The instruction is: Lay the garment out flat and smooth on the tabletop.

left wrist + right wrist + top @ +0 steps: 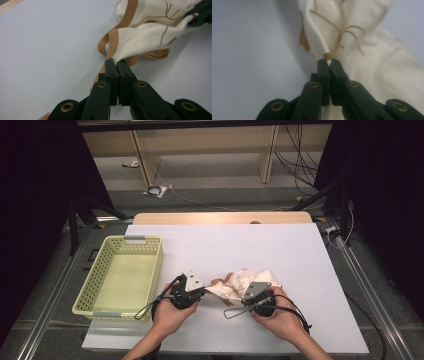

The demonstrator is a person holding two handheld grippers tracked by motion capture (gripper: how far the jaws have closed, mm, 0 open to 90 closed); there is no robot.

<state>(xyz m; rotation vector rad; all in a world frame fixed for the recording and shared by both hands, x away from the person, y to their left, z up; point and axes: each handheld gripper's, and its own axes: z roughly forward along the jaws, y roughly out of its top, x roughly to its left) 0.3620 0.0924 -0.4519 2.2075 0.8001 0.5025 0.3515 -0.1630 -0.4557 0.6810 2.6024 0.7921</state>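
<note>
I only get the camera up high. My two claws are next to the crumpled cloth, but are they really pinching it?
Observer: Yes. The left gripper view shows the left claw shut on the cloth's brown-trimmed edge.
Operator: And my other one?
Observer: The right gripper view shows the right claw shut on a thin folded edge of the cloth, with a brown tip right at the pinch.
Operator: Is the cloth plain white?
Observer: No. Up close it is cream with thin brown curved lines drawn on it.
Operator: Is any of it in the basket?
Observer: That one your own view shows: the yellow basket sits apart on the left, with no cloth in it.
</note>
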